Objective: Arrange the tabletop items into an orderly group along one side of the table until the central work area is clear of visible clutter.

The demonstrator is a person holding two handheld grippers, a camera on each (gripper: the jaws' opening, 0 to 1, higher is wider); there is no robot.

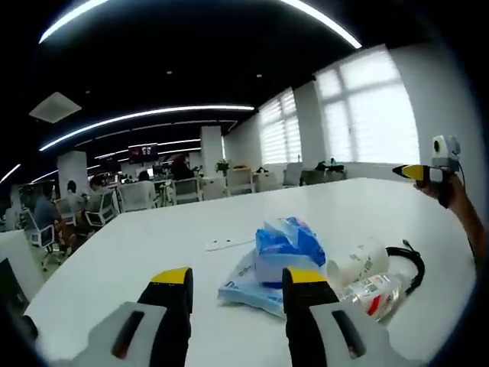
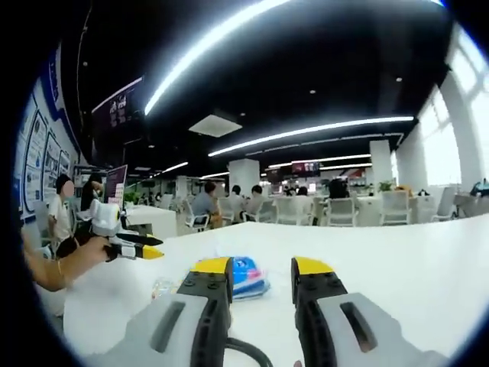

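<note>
Left gripper hangs wide open and empty, the blue packet pile just past its fingertips. Right gripper is open and empty too. I'd scoop the packets low, squeezing gently so they don't slide.

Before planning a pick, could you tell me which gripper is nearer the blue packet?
Left. The left gripper hovers just short of the blue packet; the right gripper is held well beyond it.
</note>
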